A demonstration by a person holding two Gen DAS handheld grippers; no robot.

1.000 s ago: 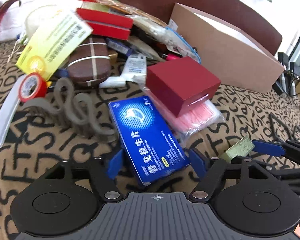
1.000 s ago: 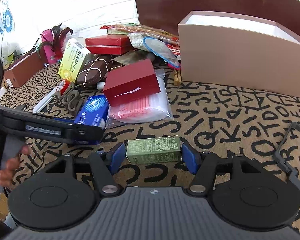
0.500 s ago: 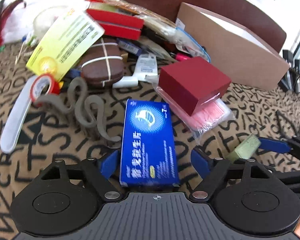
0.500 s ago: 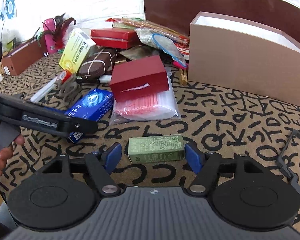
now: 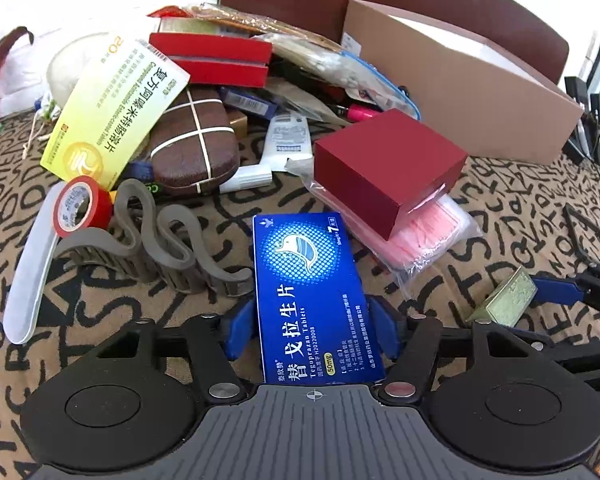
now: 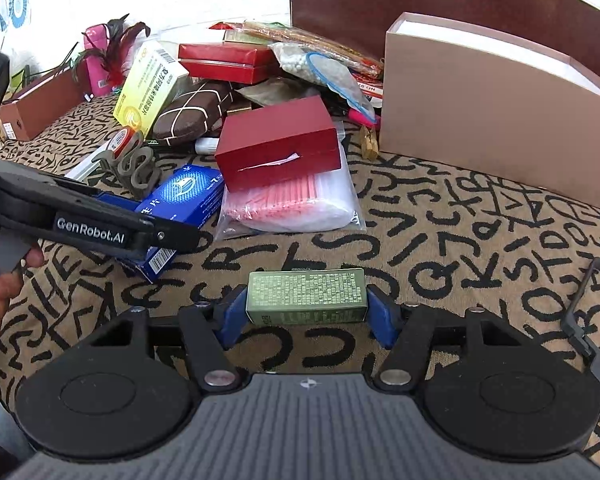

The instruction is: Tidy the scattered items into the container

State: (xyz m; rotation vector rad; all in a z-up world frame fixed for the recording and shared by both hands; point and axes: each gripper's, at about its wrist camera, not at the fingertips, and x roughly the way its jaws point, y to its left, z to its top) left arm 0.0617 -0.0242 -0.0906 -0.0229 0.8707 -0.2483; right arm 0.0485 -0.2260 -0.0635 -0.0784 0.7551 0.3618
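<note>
While the left gripper clamps the blue tablet box, the right gripper pinches the green box; both held low and level.

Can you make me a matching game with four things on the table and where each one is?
Things:
1. blue pill box
2. green box
3. dark red box
4. red tape roll

Places:
A. on the bag of pink sticks
B. in the right claw
C. beside the grey wavy piece
D. in the left claw

Pairs: 1-D, 2-B, 3-A, 4-C
</note>
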